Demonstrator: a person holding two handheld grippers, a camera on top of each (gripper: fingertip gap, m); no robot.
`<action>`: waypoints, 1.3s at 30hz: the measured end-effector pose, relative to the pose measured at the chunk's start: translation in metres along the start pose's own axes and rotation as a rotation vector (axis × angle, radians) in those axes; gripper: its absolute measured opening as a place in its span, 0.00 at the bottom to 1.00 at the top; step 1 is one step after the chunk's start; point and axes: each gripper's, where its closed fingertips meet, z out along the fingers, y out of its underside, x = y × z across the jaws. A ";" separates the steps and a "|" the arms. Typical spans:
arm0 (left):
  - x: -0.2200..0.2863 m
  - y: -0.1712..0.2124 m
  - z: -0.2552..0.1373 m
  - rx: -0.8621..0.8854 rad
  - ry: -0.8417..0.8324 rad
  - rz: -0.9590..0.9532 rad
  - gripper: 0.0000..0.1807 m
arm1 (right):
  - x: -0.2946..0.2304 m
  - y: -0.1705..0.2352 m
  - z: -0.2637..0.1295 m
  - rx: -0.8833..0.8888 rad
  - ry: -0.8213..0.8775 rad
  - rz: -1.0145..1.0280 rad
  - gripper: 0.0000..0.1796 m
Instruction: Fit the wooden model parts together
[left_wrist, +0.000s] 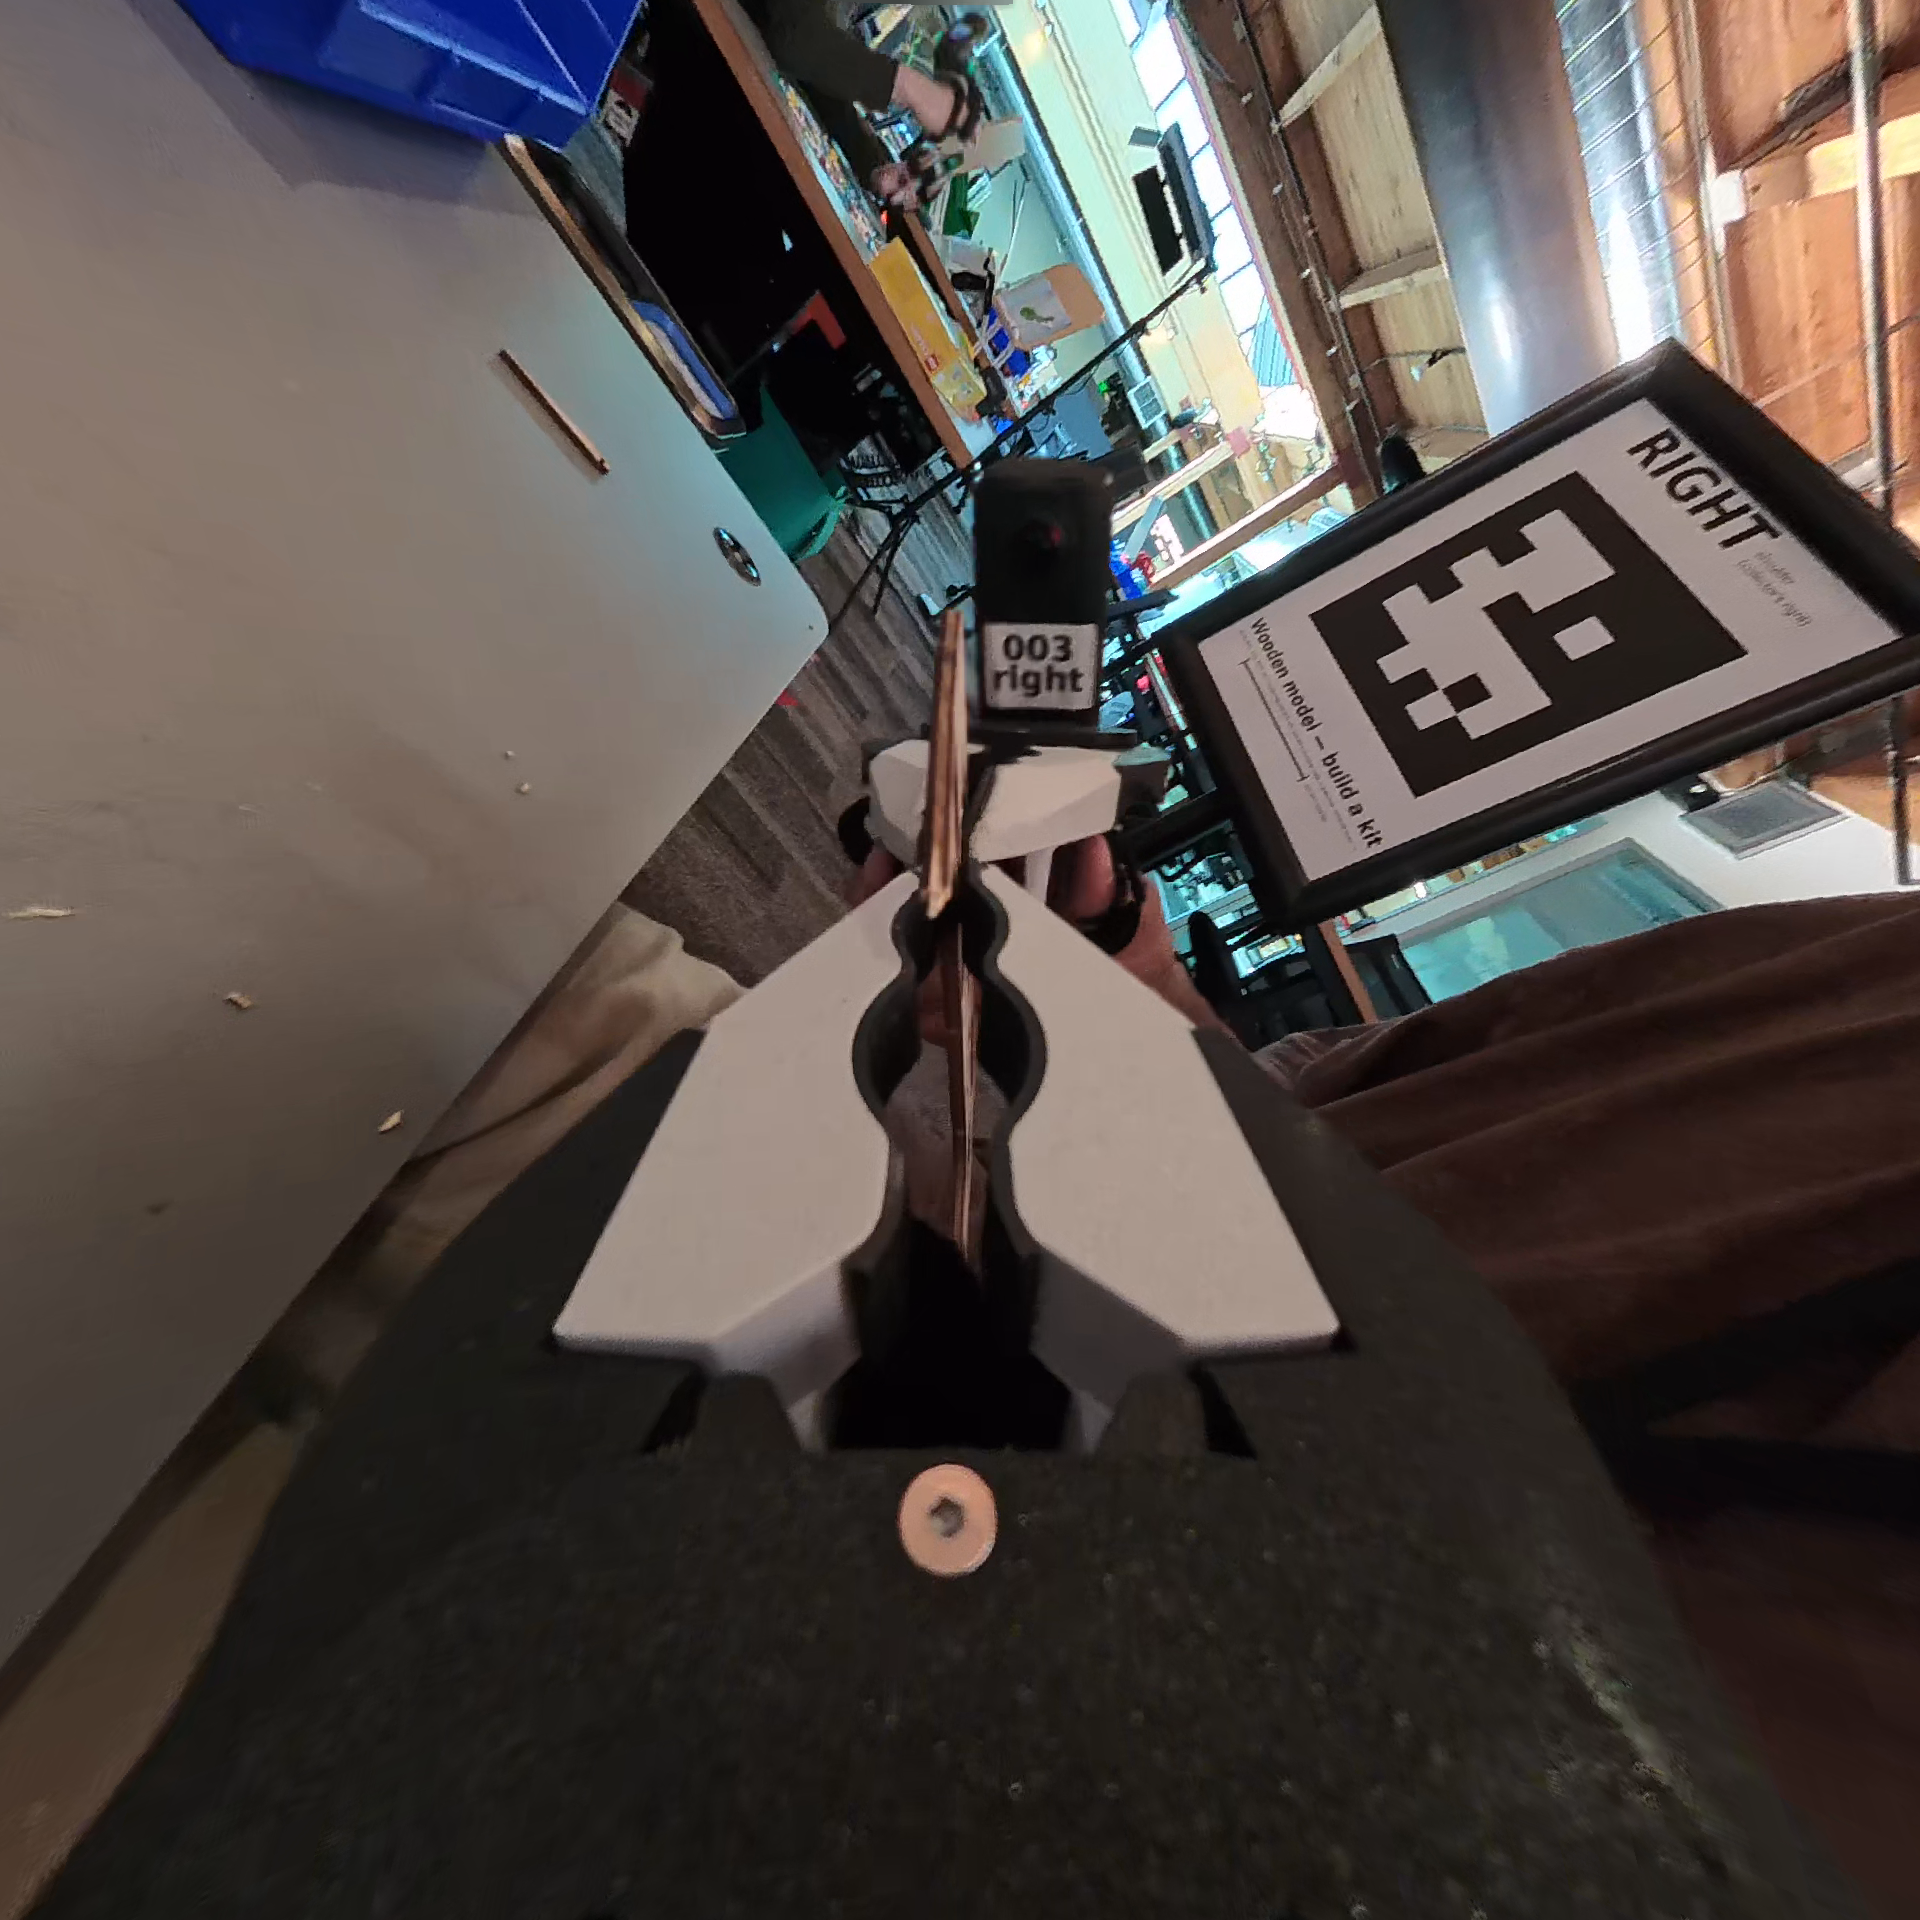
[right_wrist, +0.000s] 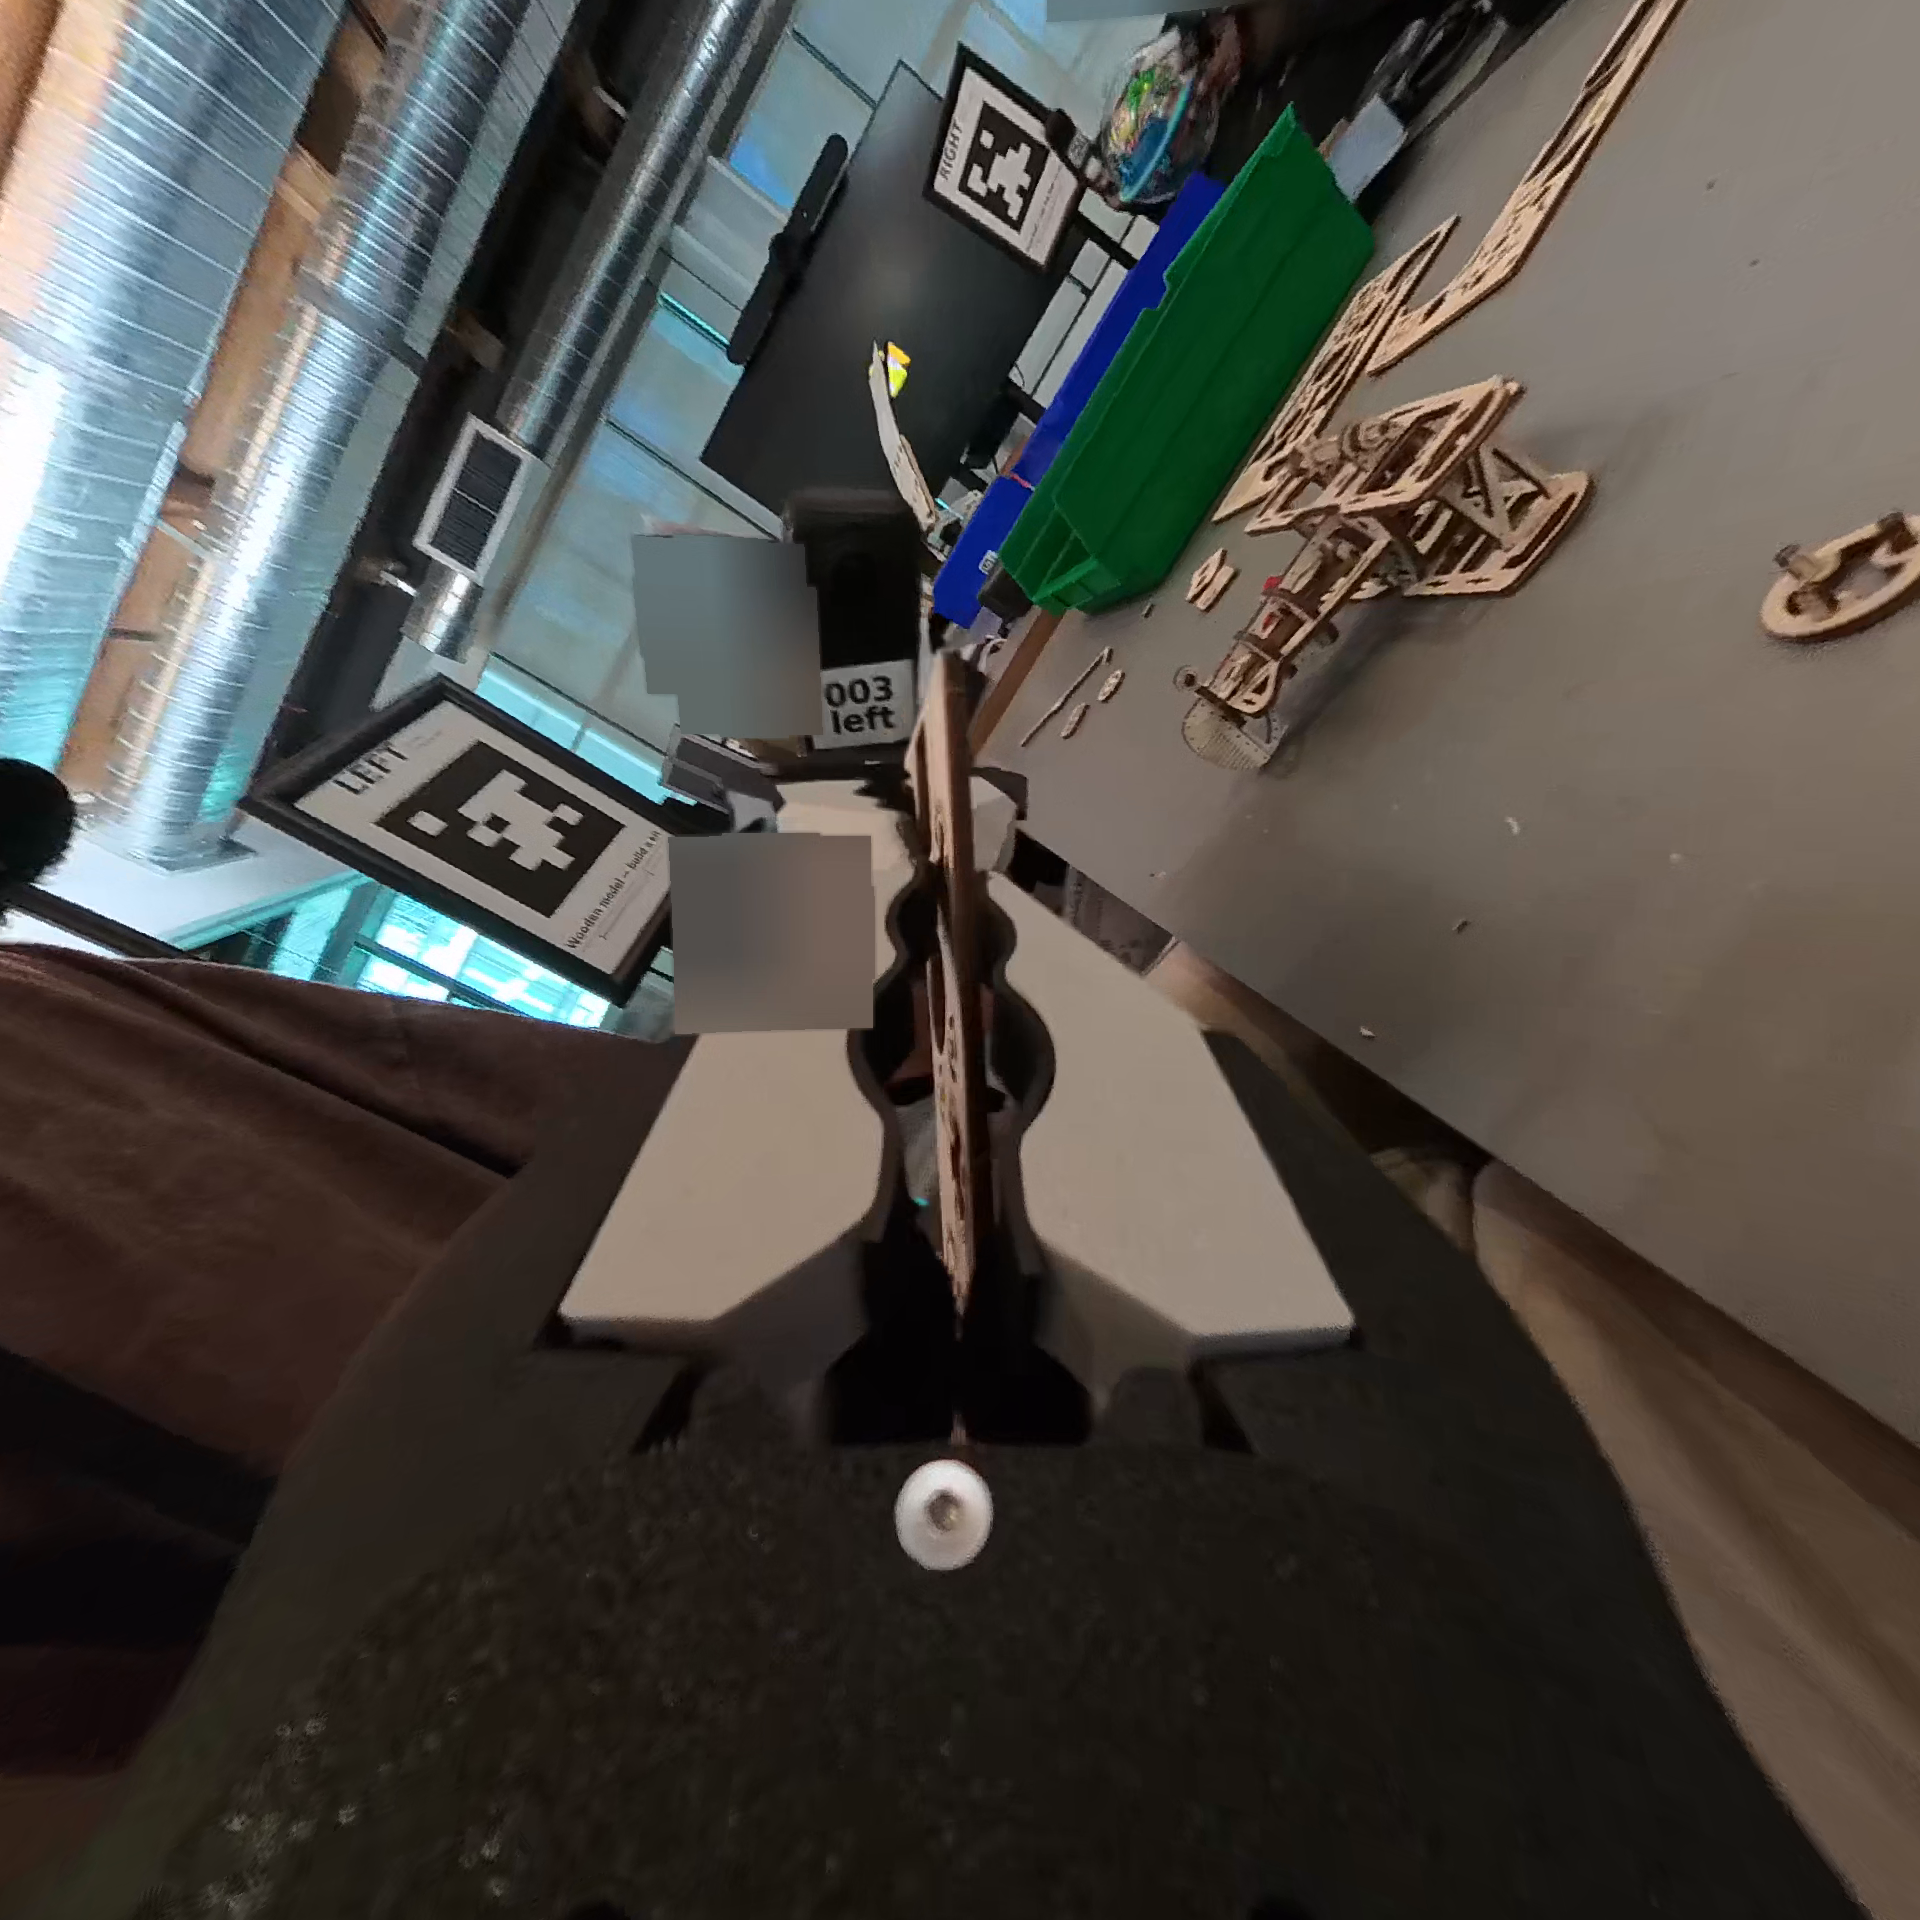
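Both grippers face each other above the table edge and grip one thin wooden sheet part, seen edge-on. In the left wrist view my left gripper (left_wrist: 945, 904) is shut on the wooden sheet part (left_wrist: 948, 748), and the right gripper (left_wrist: 997, 816) holds its far end. In the right wrist view my right gripper (right_wrist: 951, 894) is shut on the same part (right_wrist: 951, 790), which has cut-out holes; the left gripper (right_wrist: 831, 816) shows behind it. A partly built wooden model (right_wrist: 1382, 520) stands on the grey table (right_wrist: 1558, 935) to the right.
Flat wooden sheets (right_wrist: 1455, 239), a round wooden piece (right_wrist: 1839, 582) and small loose parts lie near the model. A green bin (right_wrist: 1195, 384) and a blue bin (right_wrist: 1081, 416) stand at the far end. Framed marker signs (left_wrist: 1538, 634) (right_wrist: 478, 831) stand beside me. Another blue bin (left_wrist: 436, 52) shows on the table (left_wrist: 260, 623). My left and right fingertips are right by each other.
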 end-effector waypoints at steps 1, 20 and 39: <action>-0.001 0.000 0.001 0.000 -0.008 0.008 0.01 | 0.001 0.000 0.000 -0.001 0.012 -0.024 0.02; -0.025 -0.001 0.017 -0.055 -0.197 0.211 0.00 | 0.031 -0.009 -0.014 -0.008 0.219 -0.166 0.02; -0.034 -0.013 -0.029 -0.029 -0.254 0.162 0.01 | 0.037 -0.035 -0.053 0.066 0.250 -0.115 0.07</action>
